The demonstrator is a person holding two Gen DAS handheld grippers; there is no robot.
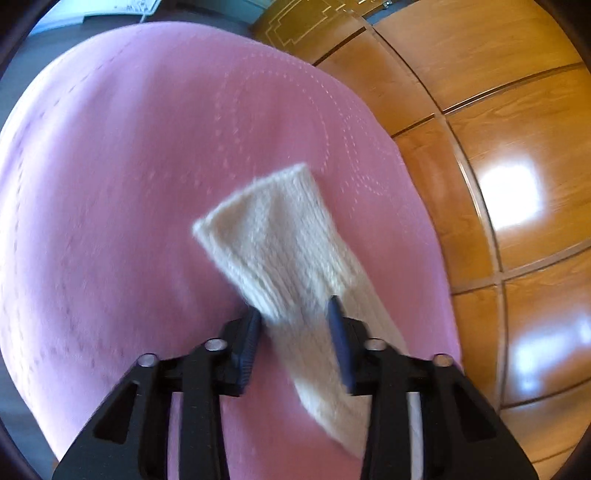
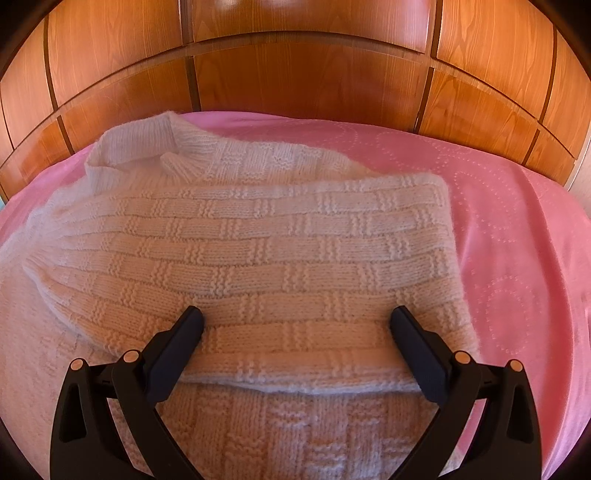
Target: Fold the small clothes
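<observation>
A cream knitted sweater lies partly folded on the pink bedspread, collar at the far left. My right gripper is open and empty, its fingers hovering over the folded body near the front fold edge. In the left wrist view my left gripper holds the sweater's ribbed sleeve between its fingers. The sleeve is lifted over the pink bedspread, its cuff pointing away and blurred by motion. The fingers stand a little apart around the thick knit.
Glossy wooden wardrobe panels stand right behind the bed and along its right side in the left wrist view. A dark floor and pale furniture show at the far top left.
</observation>
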